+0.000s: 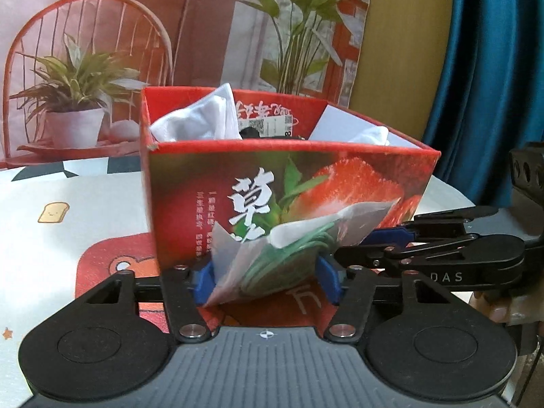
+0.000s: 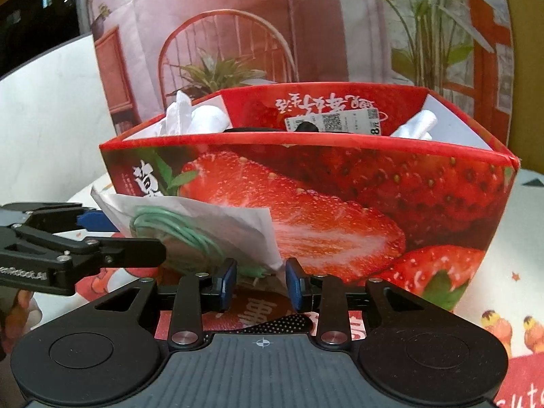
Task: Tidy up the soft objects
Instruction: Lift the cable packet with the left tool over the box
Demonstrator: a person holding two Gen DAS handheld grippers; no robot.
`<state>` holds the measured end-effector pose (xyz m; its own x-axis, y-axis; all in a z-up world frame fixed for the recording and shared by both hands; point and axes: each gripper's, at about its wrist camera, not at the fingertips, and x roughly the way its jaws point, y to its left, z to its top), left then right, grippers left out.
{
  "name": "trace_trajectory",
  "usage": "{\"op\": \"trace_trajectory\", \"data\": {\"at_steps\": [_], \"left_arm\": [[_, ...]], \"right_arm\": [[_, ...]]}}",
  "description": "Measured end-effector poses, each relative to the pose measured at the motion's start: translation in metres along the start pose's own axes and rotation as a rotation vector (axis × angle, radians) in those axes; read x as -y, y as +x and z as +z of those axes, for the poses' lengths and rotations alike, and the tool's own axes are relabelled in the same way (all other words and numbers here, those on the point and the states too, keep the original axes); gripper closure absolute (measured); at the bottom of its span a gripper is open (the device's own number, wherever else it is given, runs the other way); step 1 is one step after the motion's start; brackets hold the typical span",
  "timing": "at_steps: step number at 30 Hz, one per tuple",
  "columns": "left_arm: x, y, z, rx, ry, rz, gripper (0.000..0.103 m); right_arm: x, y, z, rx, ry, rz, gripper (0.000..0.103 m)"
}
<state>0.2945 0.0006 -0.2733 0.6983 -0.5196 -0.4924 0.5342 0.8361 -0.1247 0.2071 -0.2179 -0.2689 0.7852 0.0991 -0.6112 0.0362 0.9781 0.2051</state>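
A clear plastic bag with a coiled green cord [image 1: 289, 255] hangs in front of the red strawberry box [image 1: 190, 197]. My left gripper [image 1: 267, 280] has its blue pads on both sides of the bag and holds it. My right gripper [image 2: 260, 280] comes in from the right and its pads stand apart around the bag's lower corner [image 2: 204, 234]. The box [image 2: 391, 183] holds white cloths [image 2: 207, 119], a black item and a label.
The box stands on a table with a cartoon-print cloth [image 1: 68, 210]. A printed backdrop with a chair and plants [image 1: 85, 78] stands behind it. A blue curtain [image 1: 493, 68] hangs at the right.
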Motion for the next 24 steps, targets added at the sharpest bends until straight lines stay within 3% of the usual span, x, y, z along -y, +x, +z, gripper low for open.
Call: {"op": "trace_trajectory", "data": {"at_steps": [4, 24], "left_arm": [[0.002, 0.001, 0.002, -0.002, -0.010, 0.006, 0.063], [0.026, -0.027, 0.024, 0.039, -0.009, -0.004, 0.064]], "right_arm": [[0.000, 0.000, 0.000, 0.002, -0.007, 0.002, 0.075], [0.001, -0.042, 0.013, 0.087, 0.002, -0.005, 0.076]]}}
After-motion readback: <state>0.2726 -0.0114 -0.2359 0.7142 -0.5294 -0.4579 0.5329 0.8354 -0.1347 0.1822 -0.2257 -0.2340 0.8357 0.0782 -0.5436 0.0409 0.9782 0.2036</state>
